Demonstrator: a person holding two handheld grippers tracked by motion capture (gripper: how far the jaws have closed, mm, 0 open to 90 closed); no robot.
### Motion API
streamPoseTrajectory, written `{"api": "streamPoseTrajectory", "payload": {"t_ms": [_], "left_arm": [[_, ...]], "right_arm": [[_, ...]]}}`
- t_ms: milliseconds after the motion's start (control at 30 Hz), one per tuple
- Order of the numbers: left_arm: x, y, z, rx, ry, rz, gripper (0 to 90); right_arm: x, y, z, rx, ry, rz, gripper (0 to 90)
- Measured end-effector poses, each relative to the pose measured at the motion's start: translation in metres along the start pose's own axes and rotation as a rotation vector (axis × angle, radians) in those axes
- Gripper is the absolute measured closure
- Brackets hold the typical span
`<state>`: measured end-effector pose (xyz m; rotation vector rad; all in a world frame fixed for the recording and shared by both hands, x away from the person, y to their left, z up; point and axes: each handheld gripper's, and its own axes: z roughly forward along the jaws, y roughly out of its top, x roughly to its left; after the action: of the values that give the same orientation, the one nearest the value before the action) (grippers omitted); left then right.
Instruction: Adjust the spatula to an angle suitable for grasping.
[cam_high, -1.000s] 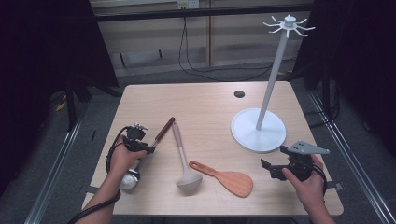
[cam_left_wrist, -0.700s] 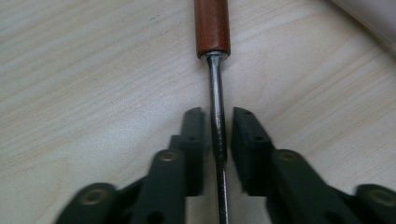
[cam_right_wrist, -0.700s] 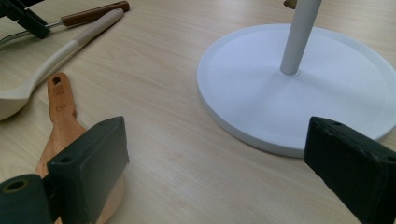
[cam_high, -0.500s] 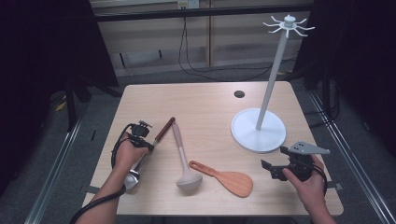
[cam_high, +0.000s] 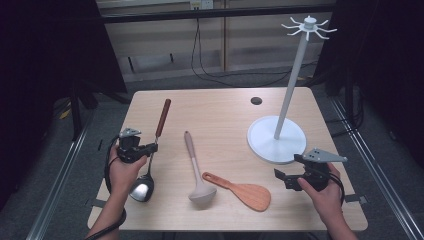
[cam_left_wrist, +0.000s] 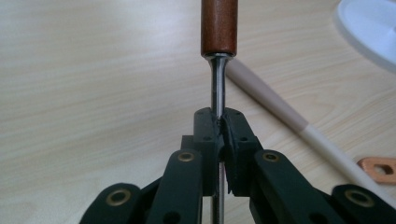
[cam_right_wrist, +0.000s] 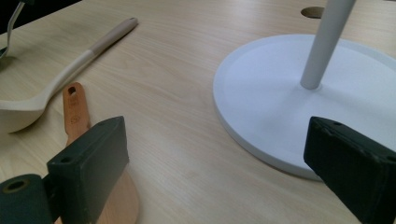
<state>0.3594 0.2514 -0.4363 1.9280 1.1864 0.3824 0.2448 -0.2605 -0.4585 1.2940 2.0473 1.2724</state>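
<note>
This looks like a lab or a test room, not a home. A plain wooden table (cam_high: 220, 115) with a cable hole (cam_high: 256, 101) stands alone on a grey floor (cam_high: 210, 80). Black curtains (cam_high: 55, 55) hang on both sides, and metal rails (cam_high: 60, 180) run along the floor beside the table. Loose black cables (cam_high: 200, 55) hang down the pale wall panels (cam_high: 165, 45) behind, perhaps from a socket, which is too small to tell.

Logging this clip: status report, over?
Left tool shut on metal ladle shank. Right tool open, empty, beside stand base. Path to stand unobstructed.
</note>
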Motion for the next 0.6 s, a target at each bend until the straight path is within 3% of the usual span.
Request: {"api": "streamPoseTrajectory", "payload": {"t_ms": [100, 200, 300, 367, 433, 600], "left_arm": [[-0.003, -0.002, -0.007, -0.06, 0.007, 0.024, 85.1], [-0.004, -0.005, -0.013, -0.142, -0.029, -0.028, 85.2], [-0.004, -0.007, -0.015, -0.17, -0.039, -0.038, 85.2], [-0.006, -0.008, -0.019, -0.197, -0.029, -0.025, 85.2], [-0.012, -0.004, -0.025, -0.208, -0.023, 0.023, 85.2], [-0.018, 0.005, -0.034, -0.267, -0.026, 0.026, 85.2]], "right_arm": [[0.002, 0.002, 0.005, -0.007, 0.018, -0.011, 6.0], [0.002, 0.004, 0.009, -0.01, 0.03, -0.018, 6.2], [0.002, 0.005, 0.009, -0.024, 0.031, -0.02, 6.3], [0.003, 0.005, 0.009, -0.031, 0.036, -0.008, 6.4], [0.003, 0.005, 0.009, -0.039, 0.038, -0.009, 6.9], [0.003, 0.006, 0.008, -0.06, 0.042, 0.003, 7.0]]}}
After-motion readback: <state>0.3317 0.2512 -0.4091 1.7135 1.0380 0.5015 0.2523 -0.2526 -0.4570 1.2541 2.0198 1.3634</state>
